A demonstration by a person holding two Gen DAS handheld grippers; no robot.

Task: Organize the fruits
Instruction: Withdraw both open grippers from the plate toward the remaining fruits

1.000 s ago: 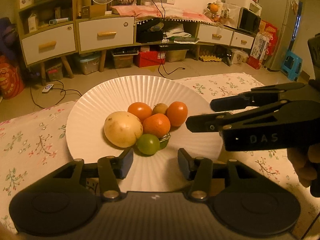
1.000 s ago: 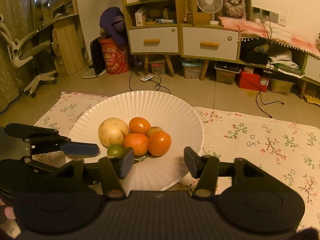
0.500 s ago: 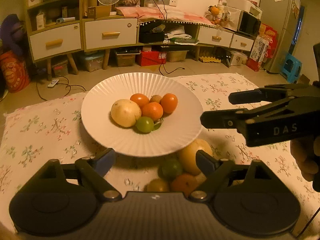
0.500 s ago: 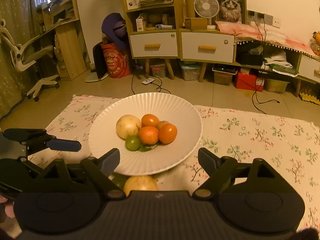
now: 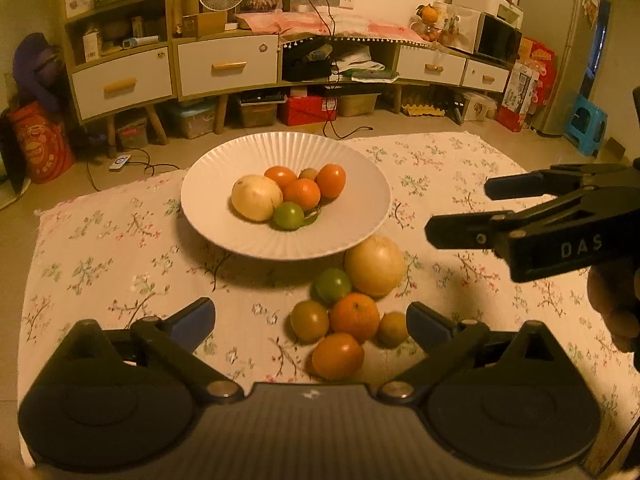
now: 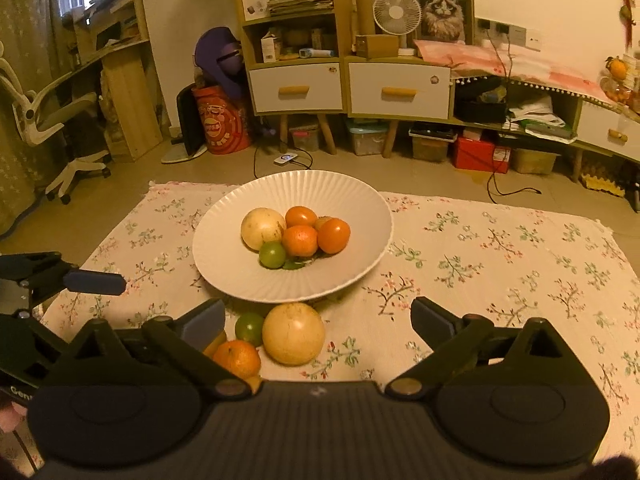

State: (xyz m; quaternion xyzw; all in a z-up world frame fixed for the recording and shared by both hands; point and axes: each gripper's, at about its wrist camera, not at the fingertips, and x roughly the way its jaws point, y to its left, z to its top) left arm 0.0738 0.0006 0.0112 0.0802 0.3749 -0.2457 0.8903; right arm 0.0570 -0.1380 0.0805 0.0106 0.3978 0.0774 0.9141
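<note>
Left wrist view: the left gripper [image 5: 310, 322] is opening its jaws, nothing between the pads; 6 loose fruits [image 5: 354, 316] lie on the floral cloth [image 5: 120, 248] just before the white plate [image 5: 224, 232] holding 6 more.

Right wrist view: the right gripper [image 6: 318, 318] also spreads, gripping nothing, above the pale melon [image 6: 293, 334].

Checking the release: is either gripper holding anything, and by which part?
Nothing is held. Left gripper and right gripper are opening, clear of the white ribbed plate.
</note>
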